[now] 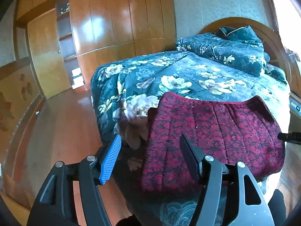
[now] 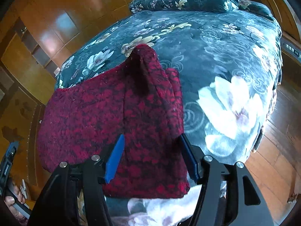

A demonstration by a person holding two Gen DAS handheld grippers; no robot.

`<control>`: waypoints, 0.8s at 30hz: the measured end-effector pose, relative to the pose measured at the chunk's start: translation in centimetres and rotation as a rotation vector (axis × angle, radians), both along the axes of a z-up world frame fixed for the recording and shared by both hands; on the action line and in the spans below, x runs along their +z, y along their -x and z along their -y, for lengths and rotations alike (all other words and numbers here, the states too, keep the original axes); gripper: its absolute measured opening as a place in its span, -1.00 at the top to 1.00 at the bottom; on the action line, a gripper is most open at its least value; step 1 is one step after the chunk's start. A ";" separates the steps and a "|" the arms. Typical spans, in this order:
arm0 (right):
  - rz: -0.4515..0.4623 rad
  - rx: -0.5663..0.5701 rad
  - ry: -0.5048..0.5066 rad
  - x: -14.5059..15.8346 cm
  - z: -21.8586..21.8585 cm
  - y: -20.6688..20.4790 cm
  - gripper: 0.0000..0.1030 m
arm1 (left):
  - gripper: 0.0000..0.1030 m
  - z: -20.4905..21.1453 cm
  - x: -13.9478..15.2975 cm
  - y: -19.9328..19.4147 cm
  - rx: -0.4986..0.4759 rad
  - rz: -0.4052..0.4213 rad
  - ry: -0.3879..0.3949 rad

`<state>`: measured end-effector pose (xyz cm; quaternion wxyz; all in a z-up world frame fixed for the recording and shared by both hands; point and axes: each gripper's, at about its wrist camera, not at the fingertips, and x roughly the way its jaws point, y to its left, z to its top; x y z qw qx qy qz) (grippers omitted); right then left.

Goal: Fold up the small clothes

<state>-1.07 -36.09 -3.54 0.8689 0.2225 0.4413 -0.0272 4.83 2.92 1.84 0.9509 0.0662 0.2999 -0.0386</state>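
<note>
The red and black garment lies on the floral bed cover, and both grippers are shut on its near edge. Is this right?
Not quite. The red and black garment does lie on the floral bed cover, but both grippers are open: left gripper in the left wrist view, right gripper in the right wrist view.

No readable text, label, brand or number anywhere in my two views. Faint white marking on side of my left gripper (image 2: 7, 166), seen from right wrist, too blurred to make out.
</note>
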 end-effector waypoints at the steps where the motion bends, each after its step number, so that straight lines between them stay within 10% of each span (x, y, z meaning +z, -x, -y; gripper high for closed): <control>1: 0.001 -0.004 -0.002 0.0 0.1 -0.4 -0.19 | -0.23 -0.1 -0.1 -0.1 0.003 -0.005 -0.004; 17: -0.025 -0.057 -0.007 -0.6 2.2 -7.3 -0.32 | -0.24 -0.6 -2.0 -1.6 0.014 -0.057 -0.012; 24: -0.048 -0.021 0.040 -0.8 1.6 -10.3 0.55 | -0.24 -0.5 -2.6 -2.1 0.021 -0.070 -0.025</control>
